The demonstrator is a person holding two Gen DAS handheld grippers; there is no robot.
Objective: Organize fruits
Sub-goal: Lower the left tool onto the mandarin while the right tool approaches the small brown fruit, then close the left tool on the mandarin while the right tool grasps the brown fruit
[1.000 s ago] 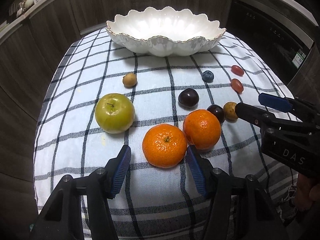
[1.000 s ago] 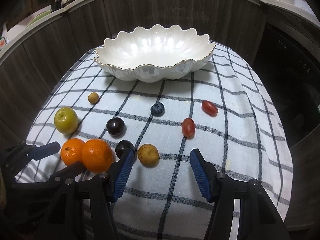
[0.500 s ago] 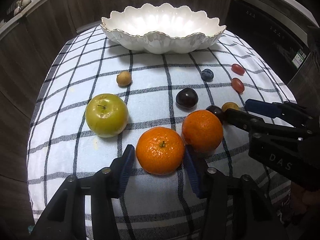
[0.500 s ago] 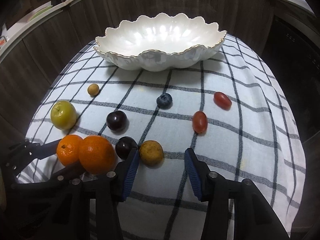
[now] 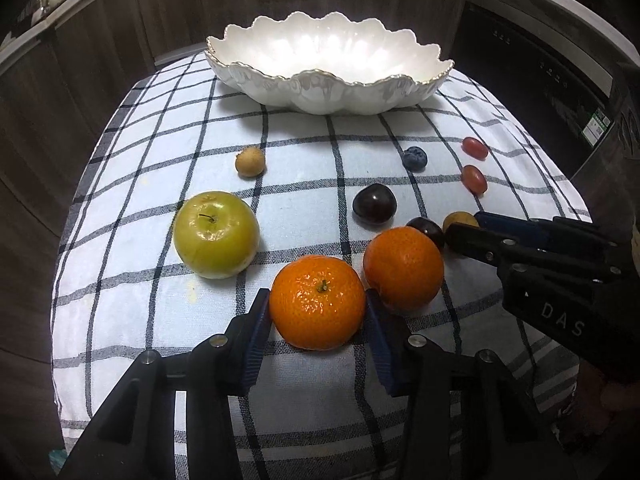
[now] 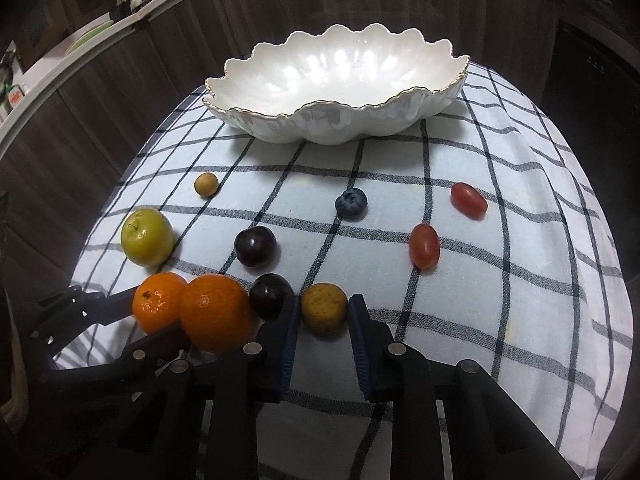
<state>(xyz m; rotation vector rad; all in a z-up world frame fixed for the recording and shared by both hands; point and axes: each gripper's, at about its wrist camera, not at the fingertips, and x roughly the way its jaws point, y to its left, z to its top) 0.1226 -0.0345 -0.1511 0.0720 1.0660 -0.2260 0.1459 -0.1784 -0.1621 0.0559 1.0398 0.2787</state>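
My left gripper [image 5: 316,300] is shut on a mandarin [image 5: 318,312] that rests on the checked cloth [image 5: 160,300], one blue pad pressing each side. A second mandarin [image 5: 404,268] touches it on the right. My right gripper [image 6: 323,303] has its jaws closing, and both pads touch a small yellow-brown fruit [image 6: 324,310] lying on the cloth. A dark plum [image 6: 270,295] sits just left of its left finger. The white scalloped bowl [image 6: 332,120] stands empty at the far end.
A green apple [image 5: 216,234], a small tan fruit [image 5: 250,161], another dark plum [image 5: 374,209], a blueberry [image 6: 351,203] and two red grape tomatoes [image 6: 468,201] [image 6: 424,246] lie scattered between the grippers and the bowl. Dark wood cabinets ring the small table.
Both pairs of jaws have narrowed from wide apart. The left pads now press the mandarin, and the right pads have come in against the small yellow-brown fruit. Both grippers edged slightly forward.
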